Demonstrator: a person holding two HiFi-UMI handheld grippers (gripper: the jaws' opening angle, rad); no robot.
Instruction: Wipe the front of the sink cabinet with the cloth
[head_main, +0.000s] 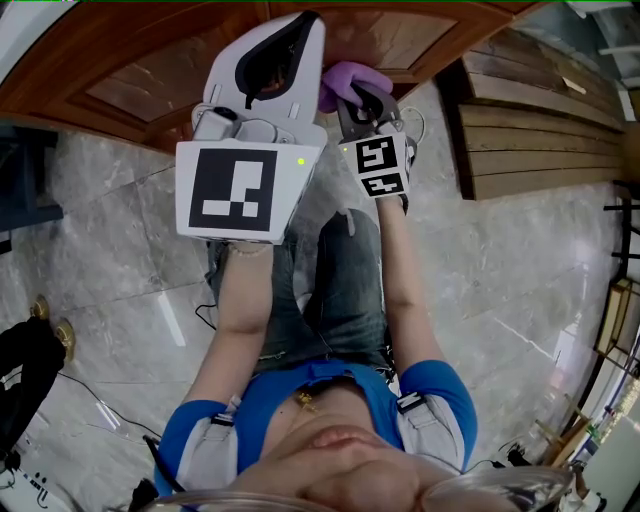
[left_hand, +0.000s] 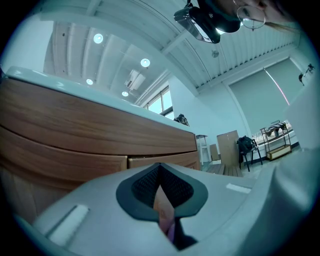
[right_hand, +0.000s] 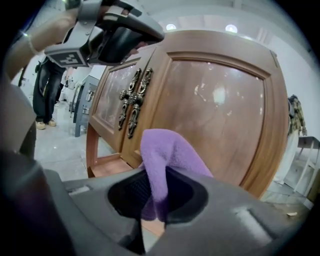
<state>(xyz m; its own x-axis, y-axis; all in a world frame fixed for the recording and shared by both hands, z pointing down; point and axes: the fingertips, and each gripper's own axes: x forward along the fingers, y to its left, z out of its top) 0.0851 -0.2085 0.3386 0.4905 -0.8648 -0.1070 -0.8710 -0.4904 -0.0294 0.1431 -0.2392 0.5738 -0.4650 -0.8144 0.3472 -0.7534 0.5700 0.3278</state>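
Head view, steeply down: along the top, the sink cabinet (head_main: 150, 60), brown wood with framed door panels. Below it, pale marbled floor (head_main: 480, 270). At right, dark wooden planks (head_main: 540, 130) lying beside the cabinet.

Held up close to the cabinet front, the left tongs (head_main: 300, 30), white-bodied, tips aimed at the wood. On the near face, a marker cube (head_main: 235, 190) with a pattern of black and white squares. In the left gripper view, pads (left_hand: 172, 187) drawn together to a thin slit, nothing gripped; beyond them, curved wooden fronts under a pale top edge.

Just beside it, the right tongs (head_main: 362, 100), dark-bodied and smaller in the picture, carrying a second marker cube (head_main: 380, 165), also black and white squares. In the right gripper view, clamped tight on the cloth (right_hand: 165, 155).

Purple and soft, folded into a hump. Long axis along the line of the tongs: fold pointing forward and up toward the right-hand door panel, loose end running back down between the pads. From the head view, bunched (head_main: 350, 78) past the tips, right at the cabinet door; actual contact with the wood not certain.

Left of the cloth in the right gripper view, a pair of ornate dark metal handles (right_hand: 131, 107), upright, where the two doors meet.
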